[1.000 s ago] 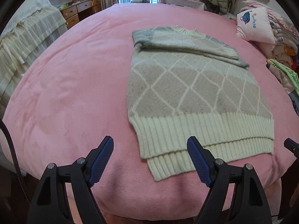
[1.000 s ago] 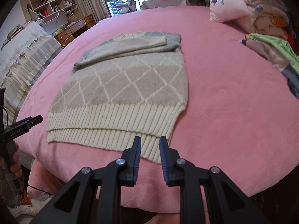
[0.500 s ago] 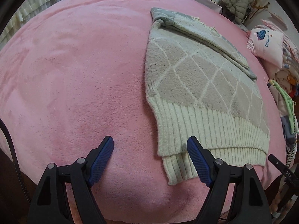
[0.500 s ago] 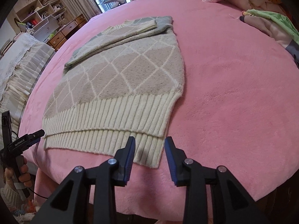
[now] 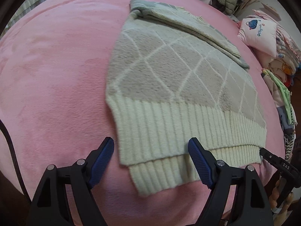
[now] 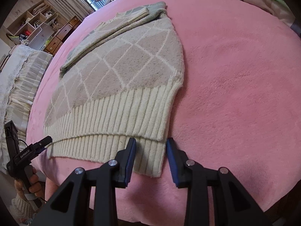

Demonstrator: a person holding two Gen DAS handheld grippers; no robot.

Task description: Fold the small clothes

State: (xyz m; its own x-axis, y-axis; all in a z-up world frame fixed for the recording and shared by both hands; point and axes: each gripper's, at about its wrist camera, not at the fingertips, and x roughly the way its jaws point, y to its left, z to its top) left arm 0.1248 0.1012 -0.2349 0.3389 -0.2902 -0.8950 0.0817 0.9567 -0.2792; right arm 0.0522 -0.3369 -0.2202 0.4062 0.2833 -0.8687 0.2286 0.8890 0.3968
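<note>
A cream and beige knit sweater (image 5: 175, 79) with a diamond pattern lies flat on the pink bed (image 5: 52, 71), sleeves folded across its top. It also shows in the right wrist view (image 6: 124, 79). My left gripper (image 5: 151, 162) is open wide, its jaws on either side of the hem's left corner, just above it. My right gripper (image 6: 151, 160) is open, its jaws on either side of the hem's right corner (image 6: 150, 162). Neither holds the cloth.
A pink pillow (image 5: 257, 35) and a pile of clothes (image 5: 282, 86) lie at the bed's right side. A white frilled bed (image 6: 17, 79) and wooden shelves (image 6: 37, 24) stand left. The bed's front edge is just below both grippers.
Both grippers have moved down and in to the sweater's hem corners. The right gripper has opened from nearly shut. The left gripper stayed wide open.
</note>
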